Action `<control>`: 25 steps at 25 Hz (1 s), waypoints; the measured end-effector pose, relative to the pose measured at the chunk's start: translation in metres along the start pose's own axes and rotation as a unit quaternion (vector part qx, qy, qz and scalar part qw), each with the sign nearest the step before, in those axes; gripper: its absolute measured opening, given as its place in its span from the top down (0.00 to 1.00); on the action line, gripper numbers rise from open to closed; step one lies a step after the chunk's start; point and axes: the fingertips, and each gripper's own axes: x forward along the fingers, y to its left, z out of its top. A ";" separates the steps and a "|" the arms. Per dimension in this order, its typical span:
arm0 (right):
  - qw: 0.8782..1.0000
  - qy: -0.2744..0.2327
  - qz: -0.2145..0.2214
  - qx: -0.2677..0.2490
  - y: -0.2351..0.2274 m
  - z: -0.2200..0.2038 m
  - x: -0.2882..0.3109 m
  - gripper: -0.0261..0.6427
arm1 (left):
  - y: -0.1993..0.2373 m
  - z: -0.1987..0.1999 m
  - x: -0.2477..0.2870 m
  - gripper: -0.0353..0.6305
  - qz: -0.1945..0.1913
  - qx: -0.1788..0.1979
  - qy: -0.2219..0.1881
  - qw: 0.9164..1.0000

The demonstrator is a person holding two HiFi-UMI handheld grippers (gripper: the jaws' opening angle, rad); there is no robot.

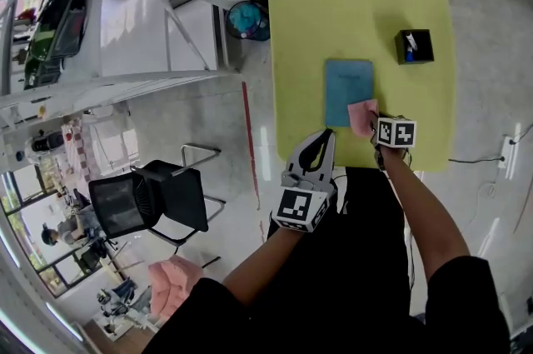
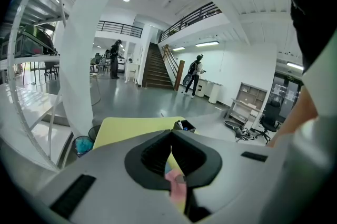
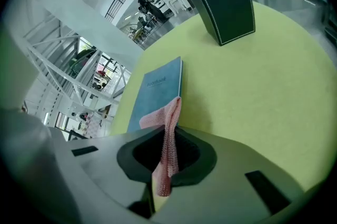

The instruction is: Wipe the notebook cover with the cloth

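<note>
A blue notebook [image 1: 347, 90] lies flat in the middle of the yellow-green table [image 1: 308, 36]. My right gripper [image 1: 373, 125] is shut on a pink cloth [image 1: 362, 116], which hangs over the notebook's near right corner. In the right gripper view the cloth [image 3: 169, 133] stands pinched between the jaws, with the notebook [image 3: 157, 86] just beyond. My left gripper [image 1: 325, 138] is shut and holds nothing; it hovers at the table's near edge, below and left of the notebook. Through a gap under its shut jaws in the left gripper view [image 2: 171, 136], a bit of the pink cloth [image 2: 177, 187] shows.
A black pen holder [image 1: 414, 46] stands on the table, far right of the notebook, also large in the right gripper view [image 3: 226, 4]. A bin [image 1: 247, 19] sits on the floor off the table's far left corner. A black chair [image 1: 150, 198] stands to my left.
</note>
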 end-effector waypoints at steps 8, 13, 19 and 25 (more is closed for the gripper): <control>0.992 -0.117 0.046 -0.031 0.050 -0.009 -0.073 0.91 | -0.019 -0.011 -0.047 0.92 -0.039 -0.010 -0.030 0.999; 0.974 -0.214 0.044 -0.065 0.140 -0.038 -0.142 0.90 | -0.024 -0.031 -0.126 0.92 -0.066 -0.013 -0.017 0.998; 0.956 -0.288 0.027 -0.052 0.231 -0.124 -0.236 0.90 | -0.034 -0.035 -0.234 0.92 -0.083 0.016 -0.062 0.994; 0.933 -0.344 0.044 -0.091 0.313 -0.204 -0.316 0.90 | -0.046 -0.045 -0.331 0.92 -0.067 -0.001 -0.091 0.994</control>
